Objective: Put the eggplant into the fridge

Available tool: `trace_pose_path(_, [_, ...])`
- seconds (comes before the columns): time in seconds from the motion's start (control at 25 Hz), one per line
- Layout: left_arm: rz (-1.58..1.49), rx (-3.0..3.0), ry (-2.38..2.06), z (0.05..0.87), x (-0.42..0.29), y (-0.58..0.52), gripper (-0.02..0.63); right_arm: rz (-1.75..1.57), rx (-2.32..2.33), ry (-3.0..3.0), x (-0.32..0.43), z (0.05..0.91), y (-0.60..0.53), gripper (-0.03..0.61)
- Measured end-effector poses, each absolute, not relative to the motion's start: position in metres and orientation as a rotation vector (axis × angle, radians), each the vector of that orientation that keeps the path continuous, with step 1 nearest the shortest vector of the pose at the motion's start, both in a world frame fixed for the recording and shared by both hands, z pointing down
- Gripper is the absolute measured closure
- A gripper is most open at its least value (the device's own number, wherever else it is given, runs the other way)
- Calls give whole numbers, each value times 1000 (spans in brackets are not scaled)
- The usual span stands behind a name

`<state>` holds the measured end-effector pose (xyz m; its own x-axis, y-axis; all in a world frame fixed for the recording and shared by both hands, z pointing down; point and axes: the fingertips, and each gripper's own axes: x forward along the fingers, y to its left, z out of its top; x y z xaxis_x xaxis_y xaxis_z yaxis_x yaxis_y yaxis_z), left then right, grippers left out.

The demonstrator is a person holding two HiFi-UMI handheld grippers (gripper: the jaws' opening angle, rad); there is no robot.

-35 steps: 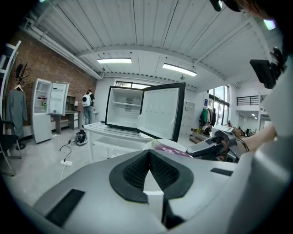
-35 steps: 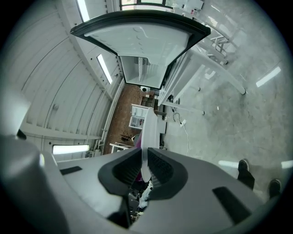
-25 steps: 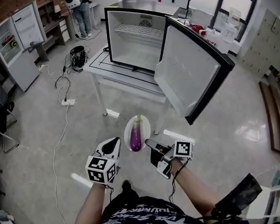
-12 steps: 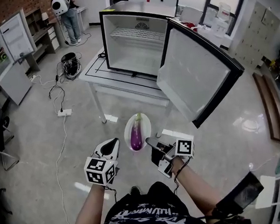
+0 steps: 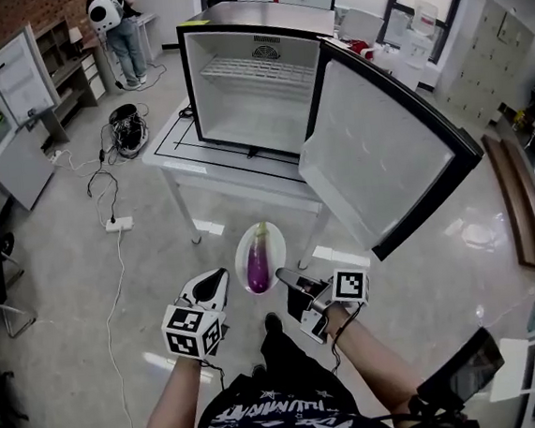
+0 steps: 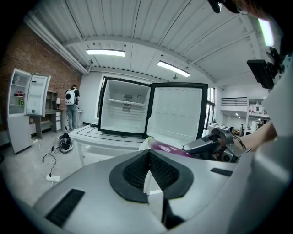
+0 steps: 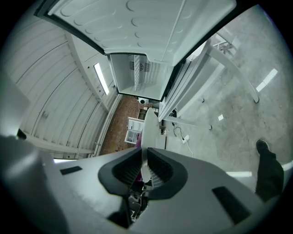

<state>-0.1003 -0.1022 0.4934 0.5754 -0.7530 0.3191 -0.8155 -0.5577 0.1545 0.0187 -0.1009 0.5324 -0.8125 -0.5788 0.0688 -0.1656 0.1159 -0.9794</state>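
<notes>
We hold a long purple eggplant (image 5: 256,258) lying on a small white oval plate (image 5: 240,255), up in the air over the grey polished floor (image 5: 78,302). It is in front of the white worktop (image 5: 174,144) and well short of the fridge.

Our right claw (image 5: 282,274) is clamped on the plate's right rim, and its own view shows the thin white edge pinched between the two dark pads. Our left claw (image 5: 218,276) is closed on nothing. Its tip sits just beside the plate's left rim, though we cannot tell whether it touches.

Ahead, the small black-framed fridge with a white interior (image 5: 253,83) stands on the worktop. Its door (image 5: 375,160) is swung wide open to the right, and a wire shelf (image 5: 258,68) sits high inside.
</notes>
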Motion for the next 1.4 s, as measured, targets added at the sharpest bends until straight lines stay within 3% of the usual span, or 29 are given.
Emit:
trace_pose_path(0.64, [321,2471,-1364,490,-111,-241,604,-1761,-674,2094,-4,525,-250,541])
trace_pose_path(1.4, [324,2376,-1568,486,-144,-329,604,-1830,-528,2146,-34,535,-336,541])
